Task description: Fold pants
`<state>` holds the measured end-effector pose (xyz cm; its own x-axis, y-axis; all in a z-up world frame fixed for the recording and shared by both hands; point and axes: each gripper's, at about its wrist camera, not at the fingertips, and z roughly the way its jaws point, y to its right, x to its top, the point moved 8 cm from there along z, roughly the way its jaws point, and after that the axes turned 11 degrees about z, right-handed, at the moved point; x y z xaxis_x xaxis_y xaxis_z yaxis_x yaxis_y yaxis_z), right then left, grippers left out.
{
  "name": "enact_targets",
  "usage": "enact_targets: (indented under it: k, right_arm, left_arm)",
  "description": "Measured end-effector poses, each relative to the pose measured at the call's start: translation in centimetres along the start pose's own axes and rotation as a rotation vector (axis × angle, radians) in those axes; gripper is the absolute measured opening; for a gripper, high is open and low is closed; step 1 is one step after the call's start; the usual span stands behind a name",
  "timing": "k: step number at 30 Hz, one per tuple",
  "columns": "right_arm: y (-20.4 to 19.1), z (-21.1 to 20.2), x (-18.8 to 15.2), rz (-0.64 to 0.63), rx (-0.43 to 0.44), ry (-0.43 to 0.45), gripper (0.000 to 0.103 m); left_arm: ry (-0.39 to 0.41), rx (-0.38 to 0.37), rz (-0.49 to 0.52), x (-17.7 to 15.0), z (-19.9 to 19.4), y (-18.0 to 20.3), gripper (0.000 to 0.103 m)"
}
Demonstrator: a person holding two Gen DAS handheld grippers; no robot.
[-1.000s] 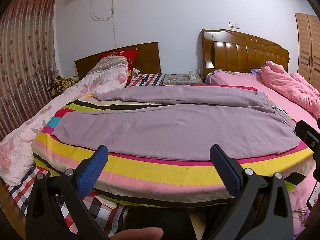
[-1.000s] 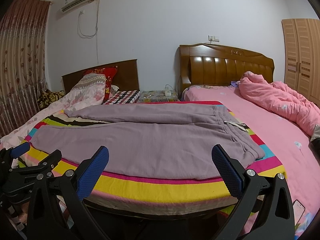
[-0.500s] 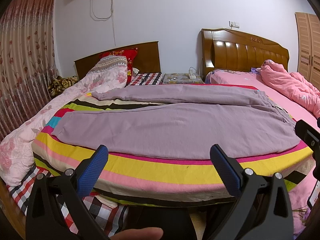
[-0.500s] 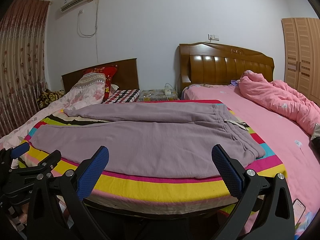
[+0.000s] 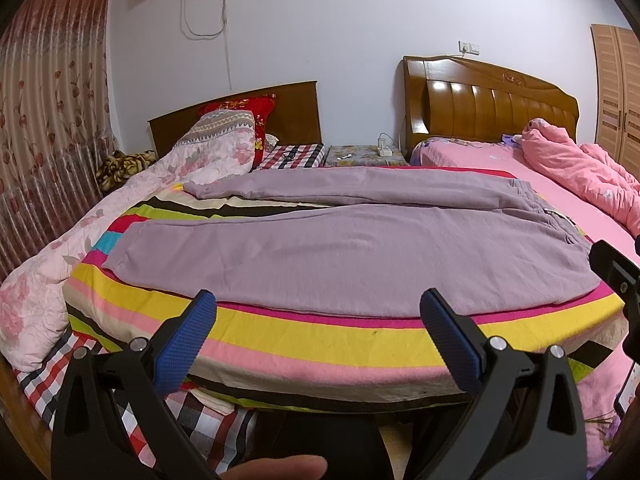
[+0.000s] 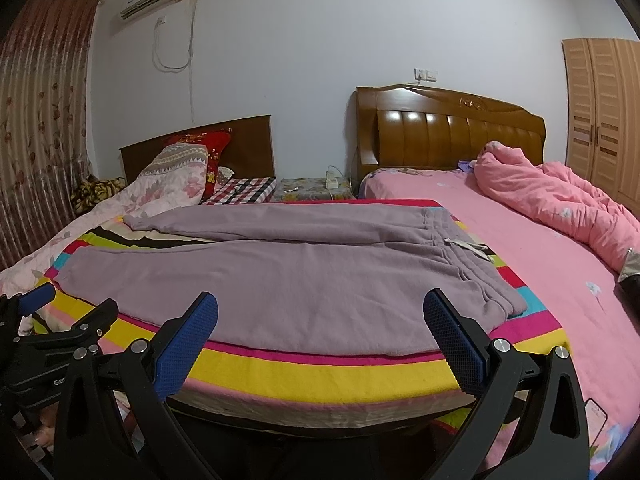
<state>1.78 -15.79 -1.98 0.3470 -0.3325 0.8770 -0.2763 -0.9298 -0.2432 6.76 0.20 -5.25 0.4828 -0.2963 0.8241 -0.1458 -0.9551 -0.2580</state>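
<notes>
Mauve sweatpants [image 5: 340, 248] lie flat on a striped blanket [image 5: 320, 340] on the bed, legs spread apart to the left, waistband at the right. They also show in the right wrist view [image 6: 288, 276], waistband with a white label [image 6: 468, 246] at right. My left gripper [image 5: 320, 312] is open and empty, held off the near bed edge. My right gripper [image 6: 320, 312] is open and empty, also short of the near edge. The left gripper shows at the lower left of the right wrist view [image 6: 60, 320].
A floral quilt [image 5: 80, 240] and pillows [image 5: 236, 120] lie at the left. A pink bed [image 6: 540, 272] with a bunched pink duvet [image 6: 560, 200] adjoins on the right. A nightstand [image 5: 360, 154] sits between the headboards. Curtains [image 5: 48, 120] hang at far left.
Both views have shifted very slightly; the pants and both open grippers stay as they were.
</notes>
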Motion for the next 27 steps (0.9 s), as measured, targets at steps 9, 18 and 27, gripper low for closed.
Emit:
enact_targets:
  k: [9, 18, 27]
  right_arm:
    - [0.6, 0.2, 0.1, 0.014, -0.007, -0.009, 0.099]
    - [0.7, 0.4, 0.1, 0.016, -0.009, -0.012, 0.099]
    - [1.4, 1.4, -1.0, 0.015, -0.022, -0.040, 0.099]
  left_arm:
    - [-0.008, 0.000, 0.015, -0.2, 0.1, 0.2, 0.102]
    - [-0.009, 0.001, 0.015, -0.3, 0.1, 0.3, 0.102]
    - [-0.025, 0.001, 0.020, -0.8, 1.9, 0.7, 0.102]
